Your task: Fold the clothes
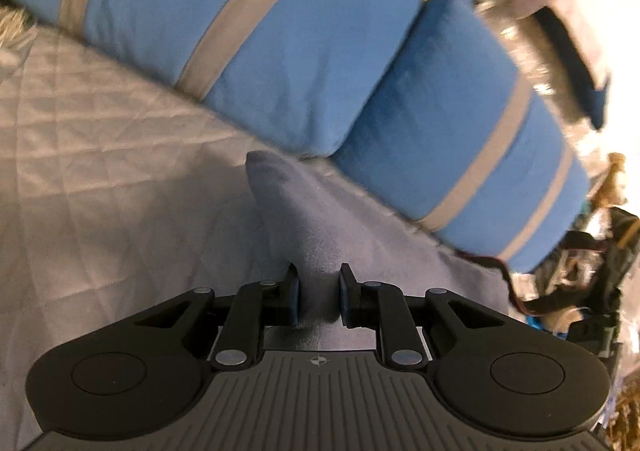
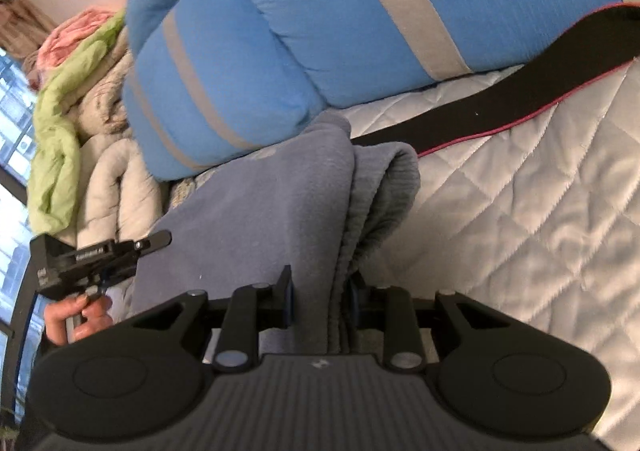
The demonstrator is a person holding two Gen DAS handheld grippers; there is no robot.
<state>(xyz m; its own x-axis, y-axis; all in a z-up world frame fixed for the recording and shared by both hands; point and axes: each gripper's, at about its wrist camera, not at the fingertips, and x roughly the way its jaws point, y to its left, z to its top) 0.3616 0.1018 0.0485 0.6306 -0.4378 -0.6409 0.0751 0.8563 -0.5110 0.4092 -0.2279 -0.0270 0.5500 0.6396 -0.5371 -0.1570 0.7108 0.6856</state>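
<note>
Two black two-finger grippers are at work over a white quilted bedspread, each one clamped onto the same soft grey-lavender fleece garment. The left gripper pinches a raised ridge of that cloth between its blue-padded fingers, and the fold stands up in a peak ahead of it while the remaining fabric lies flat on the bed to the right. The right gripper grips a thicker bunch, several layers gathered together, with a ribbed grey edge curling over on its right side. From the right wrist view the other tool shows at the far left, held by a person's hand wrapped around its handle. Just behind the garment lie plump blue cushions with pale grey stripes, touching or nearly touching its far edge. A long black strap with red piping runs across the bedspread from the garment's far end toward the upper right. Off to the left of the right view sits a heap of other textiles, among them a lime green cloth and a pink one.
</note>
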